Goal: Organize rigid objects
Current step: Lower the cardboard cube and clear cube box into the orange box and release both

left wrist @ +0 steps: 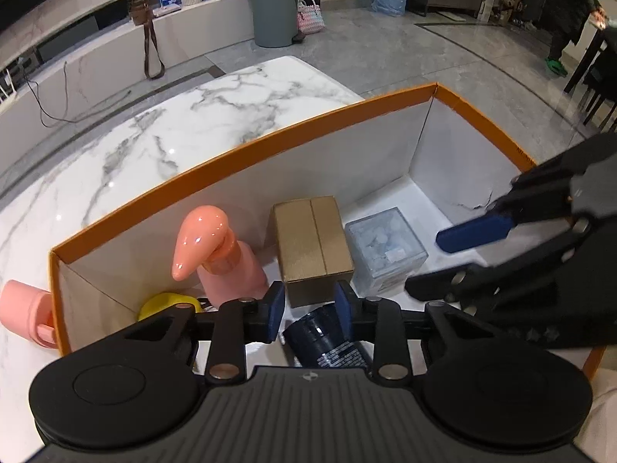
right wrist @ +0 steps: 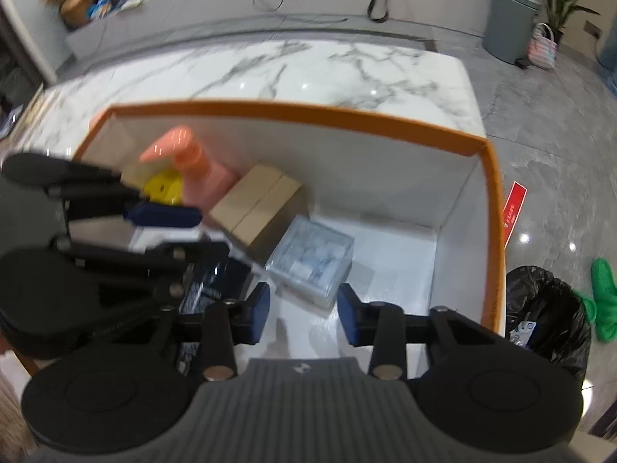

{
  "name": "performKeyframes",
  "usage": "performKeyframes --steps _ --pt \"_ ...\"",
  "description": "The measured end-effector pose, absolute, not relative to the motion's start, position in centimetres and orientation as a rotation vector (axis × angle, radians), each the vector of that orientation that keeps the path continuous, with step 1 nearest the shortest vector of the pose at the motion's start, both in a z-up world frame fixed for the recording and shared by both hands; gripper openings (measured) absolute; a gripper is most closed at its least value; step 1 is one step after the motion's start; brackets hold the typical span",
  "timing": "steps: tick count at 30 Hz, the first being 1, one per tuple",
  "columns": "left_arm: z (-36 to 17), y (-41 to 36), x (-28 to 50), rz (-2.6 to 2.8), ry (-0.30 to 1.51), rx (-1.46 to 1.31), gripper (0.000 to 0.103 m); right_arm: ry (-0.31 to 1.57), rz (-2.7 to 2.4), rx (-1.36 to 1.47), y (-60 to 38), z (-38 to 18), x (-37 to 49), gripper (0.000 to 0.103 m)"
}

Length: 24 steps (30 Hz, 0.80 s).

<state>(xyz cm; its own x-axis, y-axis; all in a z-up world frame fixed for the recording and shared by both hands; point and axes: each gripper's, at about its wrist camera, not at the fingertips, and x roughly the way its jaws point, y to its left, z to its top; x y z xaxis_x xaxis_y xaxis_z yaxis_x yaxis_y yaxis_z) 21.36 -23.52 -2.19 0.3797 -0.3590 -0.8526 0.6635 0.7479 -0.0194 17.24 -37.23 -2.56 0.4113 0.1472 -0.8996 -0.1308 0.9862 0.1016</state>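
Dark jar (left wrist: 327, 337) sits between left gripper (left wrist: 310, 310) pads — seemingly ungripped

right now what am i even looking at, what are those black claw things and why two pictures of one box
The black claws are hand-held grippers, one in each of a person's hands, not a robot arm. Each carries a wide-angle camera looking along its two blue-padded fingers, so you get two views of one scene.

The left gripper fills the bottom of its own picture; the right gripper fills its own.

On a marble table stands an orange-rimmed box. Inside are a pink spray bottle, a brown carton, a clear case, a yellow thing and a dark jar. A pink bottle lies outside.

The left gripper's fingers sit around the jar's top; whether they pinch it is unclear. The right gripper holds nothing.
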Motion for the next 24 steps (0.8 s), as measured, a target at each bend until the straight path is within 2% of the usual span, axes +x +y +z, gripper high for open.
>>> performKeyframes --steps 5,9,24 --pt "-2.4 -23.4 21.6 -0.674 0.969 0.357 0.035 1.116 0.177 -0.064 -36.6 -3.2 18.2 0.027" --pt "-2.3 -23.0 22.0 -0.682 0.975 0.318 0.032 1.111 0.19 -0.08 -36.7 -3.3 19.1 0.027" --pt "-2.6 -22.8 21.7 -0.733 0.969 0.292 0.033 1.023 0.218 -0.143 -37.0 -3.2 19.4 0.032"
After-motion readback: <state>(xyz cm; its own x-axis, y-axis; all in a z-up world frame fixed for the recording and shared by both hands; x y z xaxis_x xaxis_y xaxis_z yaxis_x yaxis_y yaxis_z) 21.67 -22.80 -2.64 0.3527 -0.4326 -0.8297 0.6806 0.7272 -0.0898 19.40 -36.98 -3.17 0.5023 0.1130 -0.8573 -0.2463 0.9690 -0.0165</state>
